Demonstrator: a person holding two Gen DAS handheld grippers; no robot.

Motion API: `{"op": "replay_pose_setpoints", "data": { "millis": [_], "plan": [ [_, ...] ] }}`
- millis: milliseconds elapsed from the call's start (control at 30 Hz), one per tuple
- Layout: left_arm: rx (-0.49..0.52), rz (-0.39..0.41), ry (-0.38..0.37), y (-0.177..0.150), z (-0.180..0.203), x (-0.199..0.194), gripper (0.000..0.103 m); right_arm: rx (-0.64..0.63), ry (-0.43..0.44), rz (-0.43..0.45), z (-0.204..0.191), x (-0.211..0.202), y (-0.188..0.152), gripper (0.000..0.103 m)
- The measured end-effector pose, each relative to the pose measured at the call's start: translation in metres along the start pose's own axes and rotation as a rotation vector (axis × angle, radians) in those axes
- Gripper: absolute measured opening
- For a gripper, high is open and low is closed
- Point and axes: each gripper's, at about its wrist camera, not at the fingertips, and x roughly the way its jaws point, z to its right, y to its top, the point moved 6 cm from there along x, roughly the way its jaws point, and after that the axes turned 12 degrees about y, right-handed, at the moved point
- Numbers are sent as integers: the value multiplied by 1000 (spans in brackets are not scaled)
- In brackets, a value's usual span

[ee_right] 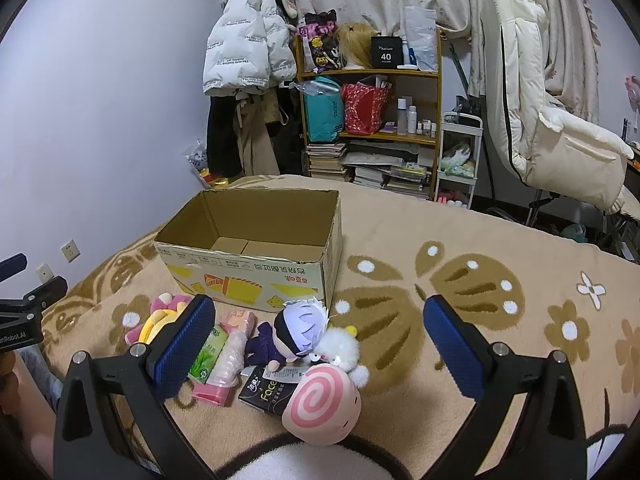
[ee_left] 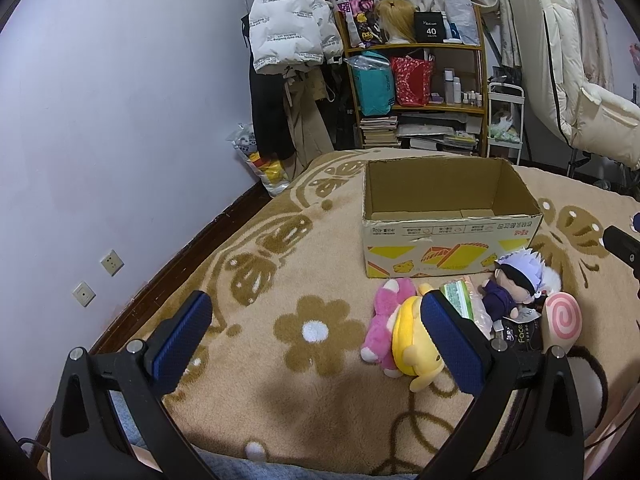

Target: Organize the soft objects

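Note:
An open, empty cardboard box stands on the bed. In front of it lie a pink plush, a yellow plush, a doll with pale purple hair, a white fluffy toy and a pink swirl plush. My left gripper is open and empty above the blanket, left of the plush pile. My right gripper is open and empty above the doll and swirl plush.
Tissue packs lie among the toys: green, pink and black. The beige flower blanket covers the bed. A wall is at the left. A cluttered shelf and hanging coats stand beyond the bed.

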Motion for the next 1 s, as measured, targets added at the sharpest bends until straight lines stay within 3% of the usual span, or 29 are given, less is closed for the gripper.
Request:
{"op": "replay_pose_setpoints", "data": {
  "millis": [1000],
  "plan": [
    [2, -7, 0, -1, -1, 1, 103, -2, -1, -16, -3, 5, -6, 103]
  ]
}}
